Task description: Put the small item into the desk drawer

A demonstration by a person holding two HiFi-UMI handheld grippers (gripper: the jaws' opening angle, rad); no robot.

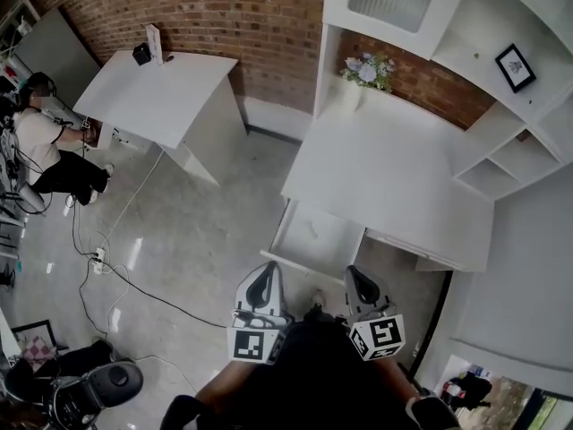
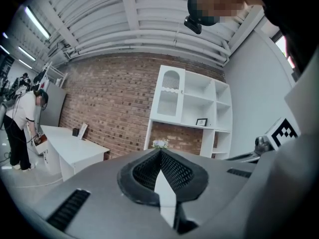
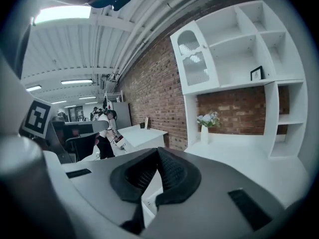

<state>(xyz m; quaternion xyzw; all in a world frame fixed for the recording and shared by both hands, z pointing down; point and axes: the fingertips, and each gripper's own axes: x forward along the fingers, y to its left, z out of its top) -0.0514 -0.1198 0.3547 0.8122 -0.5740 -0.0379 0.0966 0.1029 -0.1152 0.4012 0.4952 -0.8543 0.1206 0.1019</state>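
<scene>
Two grippers, left gripper [image 1: 265,269] and right gripper [image 1: 357,272], hang near the open drawer [image 1: 291,215], jaws closed on nothing. The small item cannot be made out; the drawer's inside looks pale and blurred.

You have no words, numbers or brand names to read here. The cubes on your left gripper [image 1: 264,276] and right gripper [image 1: 360,280] carry only black-and-white square markers, no letters. The framed picture [image 1: 516,67] in the shelf unit [image 1: 501,141] shows a dark print too small to make out.
</scene>
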